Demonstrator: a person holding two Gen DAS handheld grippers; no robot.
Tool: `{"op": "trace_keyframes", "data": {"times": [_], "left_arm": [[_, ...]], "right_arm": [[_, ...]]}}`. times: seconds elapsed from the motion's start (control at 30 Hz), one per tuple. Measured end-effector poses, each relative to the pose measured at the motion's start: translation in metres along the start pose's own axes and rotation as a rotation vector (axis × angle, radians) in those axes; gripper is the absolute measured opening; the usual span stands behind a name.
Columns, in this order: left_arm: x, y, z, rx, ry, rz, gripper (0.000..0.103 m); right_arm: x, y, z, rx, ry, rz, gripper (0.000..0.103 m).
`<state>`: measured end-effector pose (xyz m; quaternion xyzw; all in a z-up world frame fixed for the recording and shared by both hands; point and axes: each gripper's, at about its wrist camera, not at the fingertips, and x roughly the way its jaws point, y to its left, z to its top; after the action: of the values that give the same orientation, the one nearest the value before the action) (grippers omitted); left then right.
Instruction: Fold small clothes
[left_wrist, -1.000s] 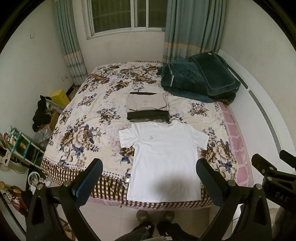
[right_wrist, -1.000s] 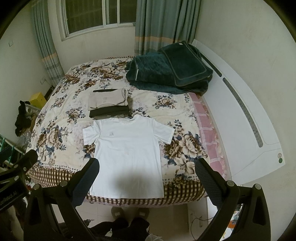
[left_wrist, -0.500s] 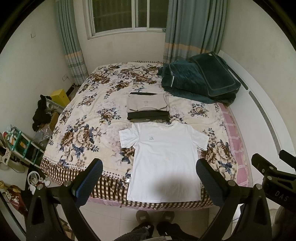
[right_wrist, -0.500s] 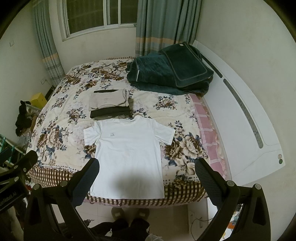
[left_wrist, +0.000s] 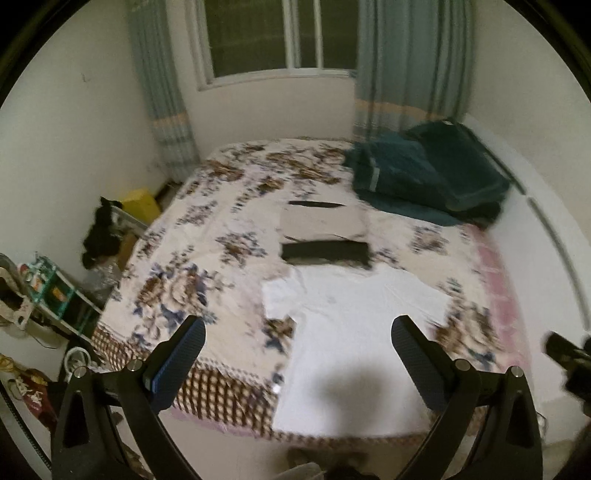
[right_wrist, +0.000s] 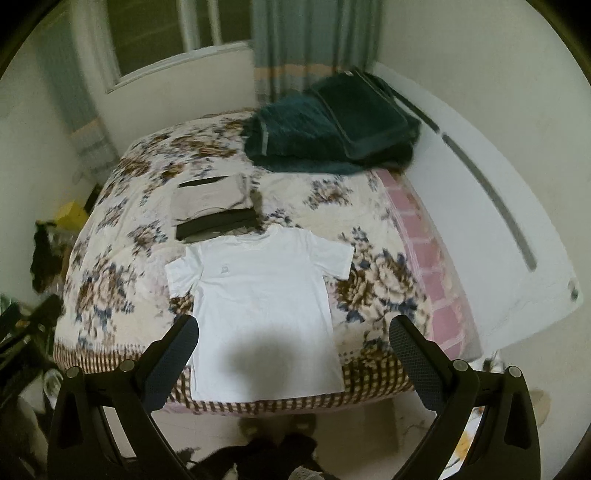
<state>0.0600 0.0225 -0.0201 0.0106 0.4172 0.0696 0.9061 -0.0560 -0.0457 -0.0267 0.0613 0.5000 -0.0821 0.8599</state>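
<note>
A white T-shirt (left_wrist: 354, 332) lies spread flat, front up, at the near edge of the floral bed (left_wrist: 207, 236); it also shows in the right wrist view (right_wrist: 266, 306). Behind it sits a stack of folded clothes, beige on dark (left_wrist: 323, 232) (right_wrist: 214, 210). My left gripper (left_wrist: 297, 363) is open and empty, held above the bed's near edge, left of the shirt's hem. My right gripper (right_wrist: 293, 363) is open and empty above the shirt's lower part. Both views are blurred.
A dark green folded quilt (left_wrist: 424, 173) (right_wrist: 332, 125) lies at the bed's far right by the white headboard (right_wrist: 498, 229). Clutter, a yellow box (left_wrist: 140, 201) and a shelf (left_wrist: 55, 295) stand on the floor at the left. The window and curtains are behind.
Both grippers have moved and tilted: the left view swung left, the right view tilted and came closer to the shirt. Both frames are now motion-blurred. The clothes have not moved.
</note>
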Motion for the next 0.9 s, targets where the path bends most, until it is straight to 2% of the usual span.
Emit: {"op": "trace_keyframes", "data": {"times": [0.07,0.1,0.17,0.2,0.27,0.3,0.4,0.47,0.53,0.67,0.77,0.9], "left_arm": [[0.034,-0.003,-0.002,0.0,0.01,0.032,0.103],[0.05,-0.002,-0.004,-0.004,0.02,0.034,0.103],[0.088,-0.002,-0.009,-0.012,0.053,0.058,0.103],[0.112,-0.007,-0.011,-0.014,0.094,0.076,0.103],[0.158,-0.014,-0.018,-0.019,0.156,0.092,0.103],[0.174,-0.016,-0.022,-0.017,0.177,0.112,0.103],[0.233,-0.023,-0.036,-0.02,0.245,0.158,0.103],[0.276,-0.029,-0.048,-0.032,0.299,0.193,0.103],[0.309,-0.029,-0.057,-0.048,0.337,0.223,0.103],[0.389,-0.036,-0.087,-0.082,0.436,0.259,0.103],[0.435,-0.04,-0.108,-0.097,0.484,0.268,0.103],[0.48,-0.038,-0.128,-0.137,0.526,0.272,0.103]], "right_arm": [[0.05,-0.023,0.005,0.105,0.044,-0.012,0.103],[0.074,-0.033,-0.003,0.144,0.062,-0.025,0.103],[0.129,-0.066,-0.005,0.245,0.104,-0.04,0.102],[0.159,-0.082,-0.006,0.295,0.134,-0.047,0.1],[0.212,-0.111,-0.01,0.371,0.185,-0.045,0.069],[0.242,-0.127,-0.012,0.413,0.222,-0.037,0.065],[0.342,-0.175,-0.017,0.586,0.294,0.052,0.065],[0.413,-0.203,-0.026,0.726,0.336,0.136,0.074],[0.491,-0.226,-0.037,0.873,0.382,0.221,0.077],[0.624,-0.249,-0.058,1.089,0.417,0.307,0.077],[0.708,-0.254,-0.075,1.239,0.411,0.364,0.077],[0.762,-0.243,-0.072,1.292,0.359,0.386,0.077]]}}
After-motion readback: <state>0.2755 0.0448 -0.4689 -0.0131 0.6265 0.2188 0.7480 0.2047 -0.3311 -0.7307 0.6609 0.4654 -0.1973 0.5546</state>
